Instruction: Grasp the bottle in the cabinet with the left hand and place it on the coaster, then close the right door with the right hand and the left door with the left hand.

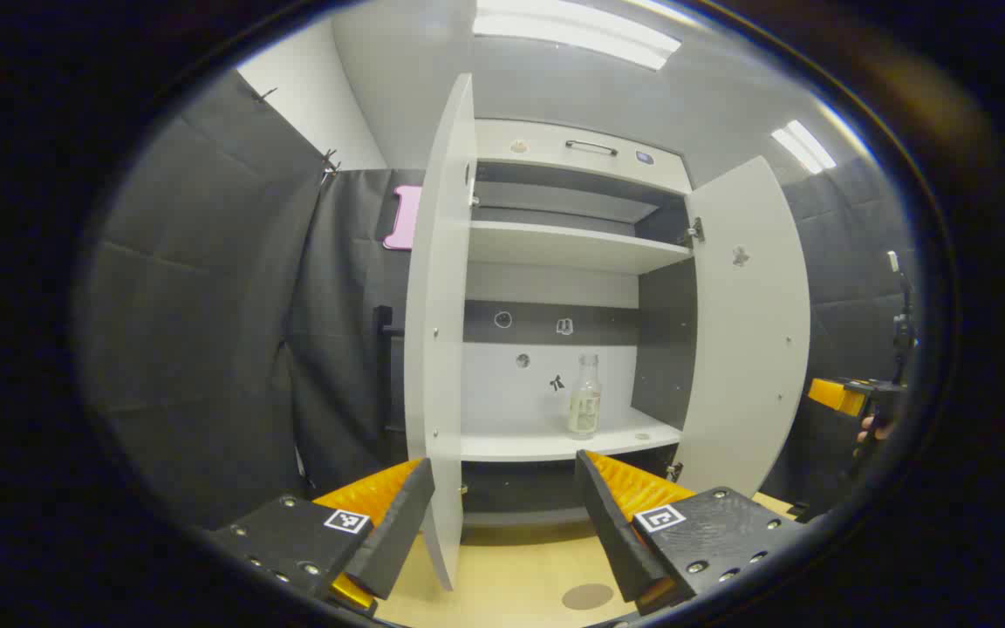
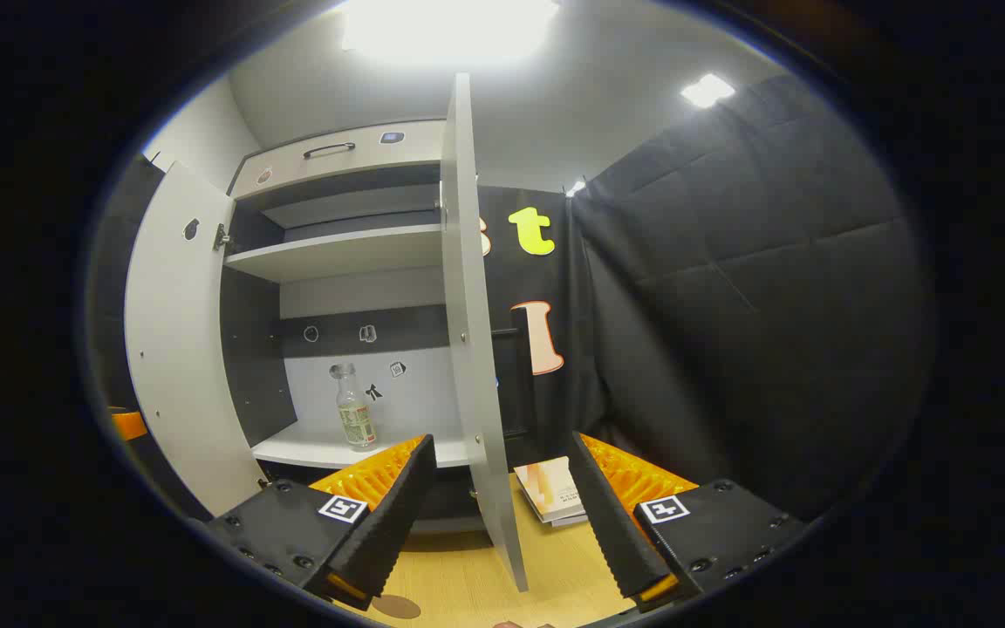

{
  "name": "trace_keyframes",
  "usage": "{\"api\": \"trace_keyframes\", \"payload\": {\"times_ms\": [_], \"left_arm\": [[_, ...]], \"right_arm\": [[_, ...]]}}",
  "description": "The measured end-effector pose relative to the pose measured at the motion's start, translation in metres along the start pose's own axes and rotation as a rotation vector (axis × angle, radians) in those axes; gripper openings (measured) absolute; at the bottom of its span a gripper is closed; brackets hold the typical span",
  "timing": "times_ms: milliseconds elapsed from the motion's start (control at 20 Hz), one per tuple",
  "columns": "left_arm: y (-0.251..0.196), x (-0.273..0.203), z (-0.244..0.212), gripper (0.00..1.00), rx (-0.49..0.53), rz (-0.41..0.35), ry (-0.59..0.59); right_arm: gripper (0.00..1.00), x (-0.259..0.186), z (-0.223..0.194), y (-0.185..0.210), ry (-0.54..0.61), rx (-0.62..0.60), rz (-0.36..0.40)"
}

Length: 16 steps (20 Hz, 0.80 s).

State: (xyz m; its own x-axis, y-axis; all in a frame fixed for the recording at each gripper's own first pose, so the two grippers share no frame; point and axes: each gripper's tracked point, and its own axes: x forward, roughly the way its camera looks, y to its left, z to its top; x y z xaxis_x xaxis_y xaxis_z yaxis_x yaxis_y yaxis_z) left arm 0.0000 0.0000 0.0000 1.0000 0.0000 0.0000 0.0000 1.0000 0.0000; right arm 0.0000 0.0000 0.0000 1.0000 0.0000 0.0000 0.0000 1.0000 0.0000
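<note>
Both hand-held grippers spread, empty; bottle (image 1: pixel 584 397) upright, apparently near shelf's front edge.

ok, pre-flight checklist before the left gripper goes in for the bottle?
1. Bottle upright on the lower cabinet shelf: ok.
2. Both doors open, left door and right door: ok.
3. Left gripper jaws open, nothing between them: ok.
4. Straight path to the bottle: not ok. The left door's edge stands between the jaws in the left gripper view, and the bottle sits to the right of it.
5. Coaster on the table, nothing on it: ok.
6. Right gripper open, holding nothing, off the right door: ok.
</note>
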Motion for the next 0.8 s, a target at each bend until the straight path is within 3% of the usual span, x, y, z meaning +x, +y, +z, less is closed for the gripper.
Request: {"api": "trace_keyframes", "payload": {"times_ms": [400,800], "left_arm": [[0.0,-0.004,0.0,0.94,-0.002,0.006,0.007],[-0.004,-0.005,0.003,0.94,0.029,-0.037,0.015]], "right_arm": [[0.98,-0.009,0.003,-0.009,-0.004,0.006,-0.025],[0.96,-0.009,0.007,-0.019,-0.004,0.001,-0.048]]}}
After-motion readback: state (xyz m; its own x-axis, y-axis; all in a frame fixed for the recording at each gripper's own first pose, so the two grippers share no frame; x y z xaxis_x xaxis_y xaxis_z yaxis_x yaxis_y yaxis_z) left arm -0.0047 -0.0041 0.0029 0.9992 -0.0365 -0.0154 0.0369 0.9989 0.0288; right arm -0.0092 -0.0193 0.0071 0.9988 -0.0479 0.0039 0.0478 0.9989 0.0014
